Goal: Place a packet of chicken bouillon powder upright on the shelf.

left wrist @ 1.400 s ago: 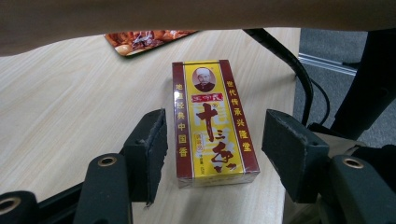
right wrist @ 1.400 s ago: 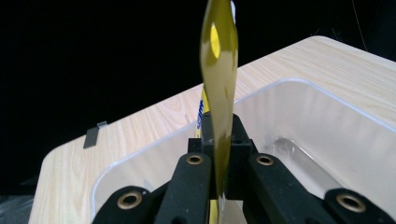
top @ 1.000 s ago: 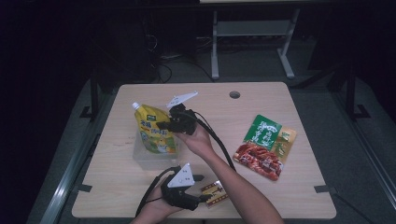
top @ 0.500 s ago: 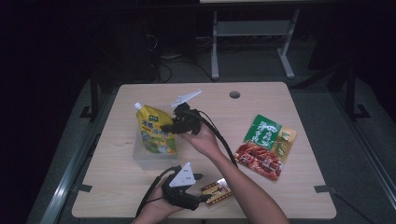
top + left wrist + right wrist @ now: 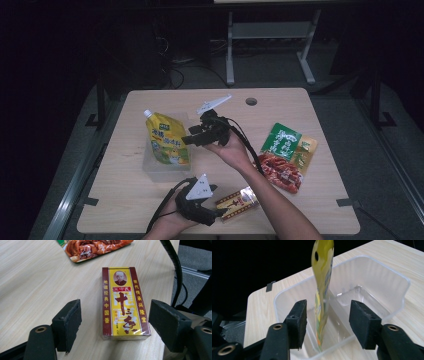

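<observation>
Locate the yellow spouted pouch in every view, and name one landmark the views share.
High view: the yellow spouted pouch stands left of centre in the clear plastic tub.
Left gripper view: not in it.
Right gripper view: seen edge-on at top centre, between the open jaws, untouched.
Shared landmark: the light wooden table, also in the left gripper view and the right gripper view.

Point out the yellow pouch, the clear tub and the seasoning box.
yellow pouch [image 5: 169, 142]: high view, front panel.
clear tub [image 5: 404, 290]: right gripper view, far rim.
seasoning box [image 5: 123, 302]: left gripper view, top face.
</observation>
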The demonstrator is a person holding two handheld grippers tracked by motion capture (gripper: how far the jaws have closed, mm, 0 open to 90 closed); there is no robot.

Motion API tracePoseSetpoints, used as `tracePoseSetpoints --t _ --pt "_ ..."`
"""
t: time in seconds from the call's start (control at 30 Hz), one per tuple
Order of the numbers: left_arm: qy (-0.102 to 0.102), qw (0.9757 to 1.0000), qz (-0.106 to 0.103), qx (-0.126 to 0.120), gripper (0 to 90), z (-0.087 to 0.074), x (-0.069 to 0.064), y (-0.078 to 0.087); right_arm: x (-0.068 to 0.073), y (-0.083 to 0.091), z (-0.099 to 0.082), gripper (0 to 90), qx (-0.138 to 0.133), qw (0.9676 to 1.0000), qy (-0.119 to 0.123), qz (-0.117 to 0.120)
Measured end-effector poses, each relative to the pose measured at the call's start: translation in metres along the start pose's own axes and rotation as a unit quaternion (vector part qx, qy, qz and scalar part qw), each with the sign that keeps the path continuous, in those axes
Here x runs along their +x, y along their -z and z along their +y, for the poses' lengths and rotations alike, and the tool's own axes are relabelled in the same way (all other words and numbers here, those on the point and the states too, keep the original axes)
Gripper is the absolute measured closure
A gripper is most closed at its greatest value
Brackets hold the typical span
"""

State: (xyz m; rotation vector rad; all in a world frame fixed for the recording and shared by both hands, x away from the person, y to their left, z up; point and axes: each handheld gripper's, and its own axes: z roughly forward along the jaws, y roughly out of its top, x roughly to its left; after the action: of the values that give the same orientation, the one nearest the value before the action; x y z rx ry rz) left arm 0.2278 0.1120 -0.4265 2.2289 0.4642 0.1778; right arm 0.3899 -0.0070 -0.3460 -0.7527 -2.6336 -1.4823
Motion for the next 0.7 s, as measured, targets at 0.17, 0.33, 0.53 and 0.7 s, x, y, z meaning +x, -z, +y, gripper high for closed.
tracePoseSetpoints --t 0.17,0.33,0.53,0.7 --pt "-0.009 0.9999 0.001 0.013 24.0 0.001 -0.002 -0.002 0.004 0.017 -0.010 45.2 0.004 0.9999 0.006 -0.008" --pt "-0.018 0.9995 0.005 0.027 21.8 0.002 -0.005 -0.008 0.003 0.035 -0.021 43.8 0.003 0.9998 0.002 -0.019" --pt "-0.022 0.9987 0.011 0.044 19.6 0.002 -0.008 -0.015 -0.001 0.052 -0.036 42.1 0.010 0.9994 -0.010 -0.033" --pt "-0.027 0.9978 0.015 0.059 18.1 0.001 -0.011 -0.021 -0.004 0.065 -0.050 40.1 0.013 0.9989 -0.013 -0.044"
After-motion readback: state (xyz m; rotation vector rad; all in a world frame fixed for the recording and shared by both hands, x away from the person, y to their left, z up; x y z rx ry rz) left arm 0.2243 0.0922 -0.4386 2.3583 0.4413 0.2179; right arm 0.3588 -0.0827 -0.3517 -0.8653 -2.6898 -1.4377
